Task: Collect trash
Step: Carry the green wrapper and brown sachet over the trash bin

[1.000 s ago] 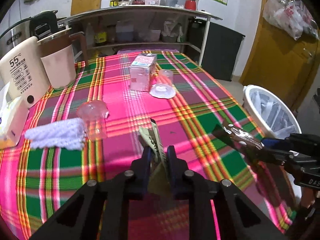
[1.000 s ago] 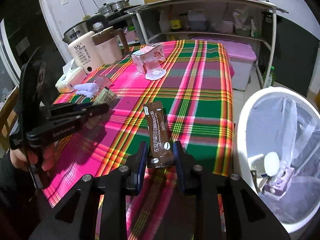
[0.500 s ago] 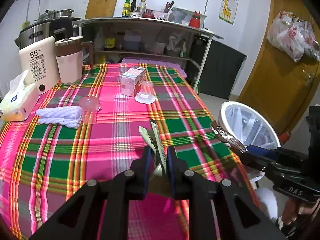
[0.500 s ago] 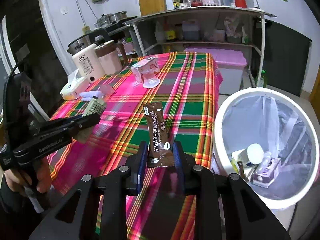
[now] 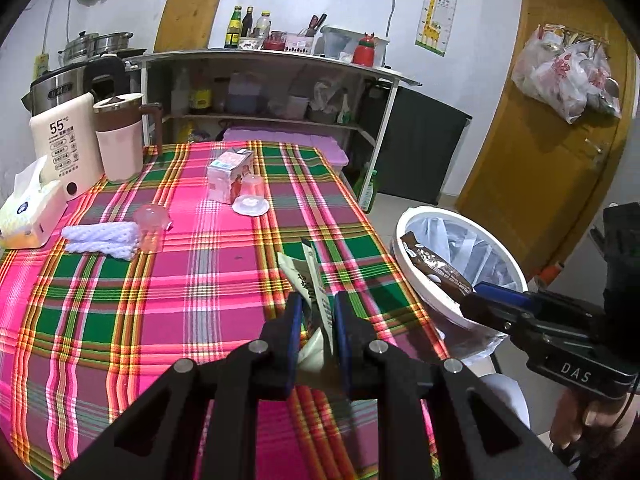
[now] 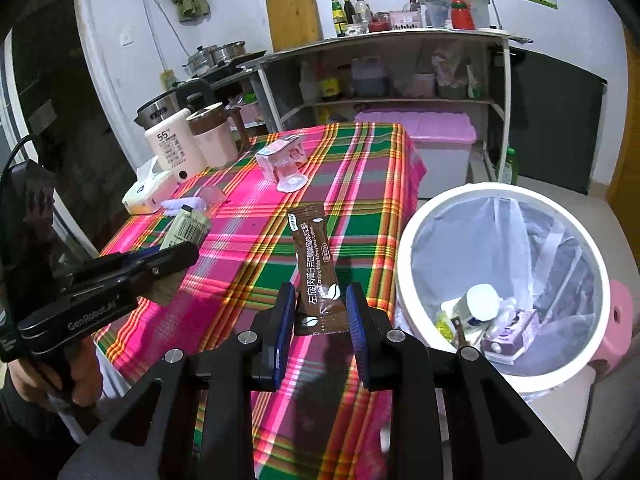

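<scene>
Two sachets [image 6: 316, 276] [image 5: 310, 284], two clear cups [image 5: 150, 226] [image 5: 251, 196], one bin [image 6: 404, 264].

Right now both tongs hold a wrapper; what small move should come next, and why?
Probably carry the right tongs sideways until the brown coffee sachet hangs over the white lined trash bin, then open. The sachet is gripped above the plaid tablecloth, beside the bin's rim. The left tongs, holding a pale folded wrapper, can follow.

tablecloth [image 5: 120, 300]: woven plaid cloth, matt | brown sachet [image 6: 316, 276]: glossy foil, catching light | bin [image 6: 408, 248] beside tablecloth: smooth white plastic, thin translucent liner | kettle [image 5: 60, 84] behind tablecloth: shining brushed metal | cutting board [image 5: 188, 16]: matt wood
</scene>
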### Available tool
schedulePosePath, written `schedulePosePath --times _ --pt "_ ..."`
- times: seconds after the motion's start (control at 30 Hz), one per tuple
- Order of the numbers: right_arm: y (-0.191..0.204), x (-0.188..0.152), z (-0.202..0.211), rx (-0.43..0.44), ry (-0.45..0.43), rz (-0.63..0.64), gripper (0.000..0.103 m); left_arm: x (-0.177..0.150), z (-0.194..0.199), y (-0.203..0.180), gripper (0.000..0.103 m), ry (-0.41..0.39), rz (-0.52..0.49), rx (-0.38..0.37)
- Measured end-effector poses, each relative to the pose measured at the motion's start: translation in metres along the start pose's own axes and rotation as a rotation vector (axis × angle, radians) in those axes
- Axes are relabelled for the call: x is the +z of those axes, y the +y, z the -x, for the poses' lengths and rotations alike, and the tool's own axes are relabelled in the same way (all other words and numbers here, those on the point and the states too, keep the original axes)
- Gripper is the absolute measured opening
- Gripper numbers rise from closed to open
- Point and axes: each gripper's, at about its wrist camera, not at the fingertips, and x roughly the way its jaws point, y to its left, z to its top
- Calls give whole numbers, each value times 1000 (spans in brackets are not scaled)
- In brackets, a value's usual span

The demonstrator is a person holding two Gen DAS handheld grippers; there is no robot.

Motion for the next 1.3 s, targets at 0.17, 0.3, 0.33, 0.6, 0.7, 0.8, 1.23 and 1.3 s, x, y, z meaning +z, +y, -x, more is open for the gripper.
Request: schedulePosePath --times 0.17,0.3,0.33,0.6,0.7,0.8,1.23,1.3 --pt "-6 -1 6 -7 -11 -10 28 0 -1 -8 17 2 -9 -11" --pt "-11 -2 10 -15 -20 -21 28 2 -2 -14 17 3 -18 -24" --pt "-13 -2 11 -18 -22 -23 28 3 -2 -15 17 3 -21 -29" --pt "-37 -4 20 -57 -34 -65 28 10 -15 -40 17 14 -64 -81" --pt "-49 -6 24 -75 -37 -84 28 12 -21 -53 17 21 -86 -105" --pt "-61 -8 26 -95 -37 -105 28 13 -26 -63 17 29 -106 -127" --pt "-106 -17 34 -161 -34 -188 28 17 -56 -106 17 81 -178 -205" --pt "-110 -18 34 -166 -33 -196 28 17 -61 -110 17 91 -181 -213"
